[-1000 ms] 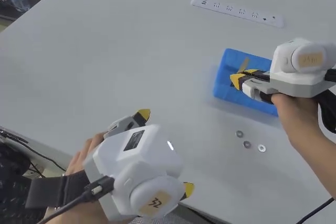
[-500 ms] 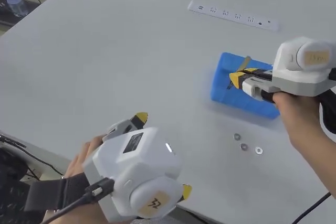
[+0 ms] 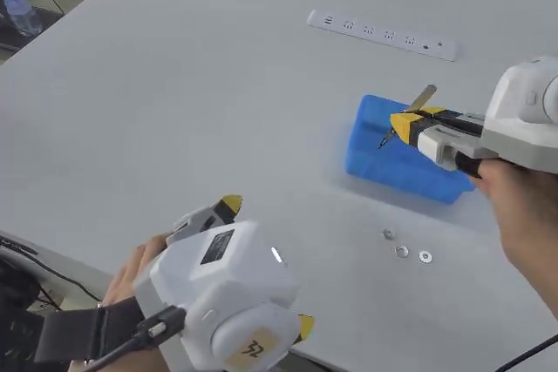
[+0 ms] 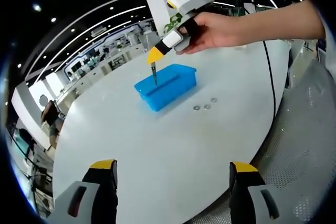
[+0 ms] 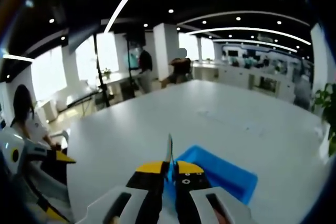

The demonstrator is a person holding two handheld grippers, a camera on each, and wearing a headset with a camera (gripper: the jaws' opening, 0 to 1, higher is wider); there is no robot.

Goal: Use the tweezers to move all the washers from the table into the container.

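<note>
Nearest the person, the left hand-held gripper (image 4: 173, 169) hung over the tabletop's (image 3: 218, 84) front edge, jaws spread wide with nothing between them. Farther out, three washers (image 3: 402, 252) lay in a short row on the tabletop near the blue container (image 3: 384, 163). The right hand-held gripper (image 3: 404, 125) was clenched on the tweezers (image 4: 154, 74), their tips pointing down over the container, and a power strip (image 3: 382, 34) lay beyond.

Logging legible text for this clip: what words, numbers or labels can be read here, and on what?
"32", as best it reads, in slanted digits: round tan sticker on the left gripper.
Black label on top of that gripper: too small to read.
Power strip markings: too small to read.
</note>
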